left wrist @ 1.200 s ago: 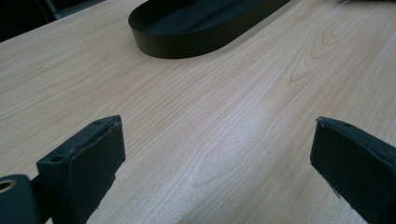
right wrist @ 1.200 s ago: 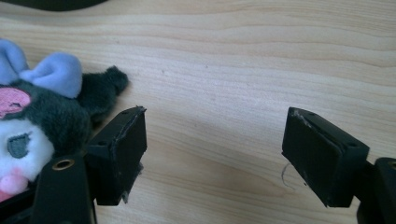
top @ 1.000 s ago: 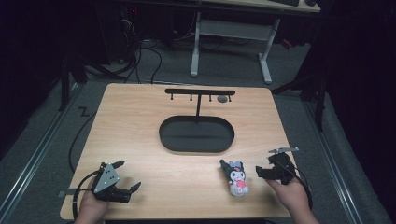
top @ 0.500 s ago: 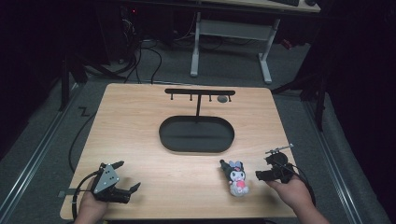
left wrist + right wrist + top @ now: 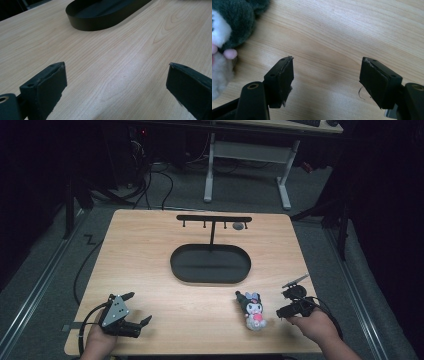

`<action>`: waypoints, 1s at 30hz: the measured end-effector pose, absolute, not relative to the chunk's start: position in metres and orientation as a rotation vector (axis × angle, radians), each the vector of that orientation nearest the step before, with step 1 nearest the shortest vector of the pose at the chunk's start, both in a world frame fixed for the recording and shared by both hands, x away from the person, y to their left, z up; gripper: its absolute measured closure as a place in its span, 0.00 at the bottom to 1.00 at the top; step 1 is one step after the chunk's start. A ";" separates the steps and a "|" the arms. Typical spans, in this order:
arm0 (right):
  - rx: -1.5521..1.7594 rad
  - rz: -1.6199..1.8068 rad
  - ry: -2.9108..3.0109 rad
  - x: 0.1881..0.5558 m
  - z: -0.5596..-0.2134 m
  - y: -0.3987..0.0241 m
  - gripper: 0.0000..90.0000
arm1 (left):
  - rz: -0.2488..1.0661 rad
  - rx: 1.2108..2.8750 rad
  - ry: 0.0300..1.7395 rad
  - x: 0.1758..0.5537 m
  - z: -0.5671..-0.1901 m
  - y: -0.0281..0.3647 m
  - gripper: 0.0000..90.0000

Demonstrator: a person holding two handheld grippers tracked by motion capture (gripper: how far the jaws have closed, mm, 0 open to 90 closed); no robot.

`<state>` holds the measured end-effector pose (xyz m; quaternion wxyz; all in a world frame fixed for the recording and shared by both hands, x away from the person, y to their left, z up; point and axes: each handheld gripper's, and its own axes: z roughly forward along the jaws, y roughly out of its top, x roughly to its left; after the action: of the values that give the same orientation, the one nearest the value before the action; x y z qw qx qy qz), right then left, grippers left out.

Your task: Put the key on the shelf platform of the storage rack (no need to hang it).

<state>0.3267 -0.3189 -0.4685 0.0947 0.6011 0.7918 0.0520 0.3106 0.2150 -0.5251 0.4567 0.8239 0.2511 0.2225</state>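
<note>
The plush toy (image 5: 253, 309) lies flat on the table (image 5: 150, 250) near its front edge, just left of the right gripper (image 5: 290, 302), whose fingers (image 5: 283, 75) are spread apart around bare wood, seemingly poised for a sideways approach. The left gripper (image 5: 135, 312) rests at the front left, fingers (image 5: 47, 85) also released, pointing toward the black oval tray (image 5: 210, 265) under the hook stand (image 5: 214, 220), likely the toy's destination.

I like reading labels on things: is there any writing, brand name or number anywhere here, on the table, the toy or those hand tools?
None can be read.
Plush toy: no tag or print visible.
Black oval tray and rack: plain, unmarked.
Left gripper and right gripper: no legible marking; the high view is too small to tell.
</note>
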 end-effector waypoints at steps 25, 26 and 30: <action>1.730 0.194 2.398 0.317 -0.434 -0.288 0.28 | 0.567 2.043 0.586 0.319 -0.524 0.202 0.06; 1.724 0.199 2.408 0.317 -0.434 -0.285 0.27 | 0.567 2.041 0.585 0.319 -0.524 0.202 0.06; 1.707 0.209 2.436 0.317 -0.433 -0.274 0.27 | 0.570 2.043 0.588 0.318 -0.524 0.204 0.06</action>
<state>0.3170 -0.2737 -0.4328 0.0798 0.5706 0.8144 0.0699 0.3179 0.2041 -0.5239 0.4530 0.8274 0.2383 0.2309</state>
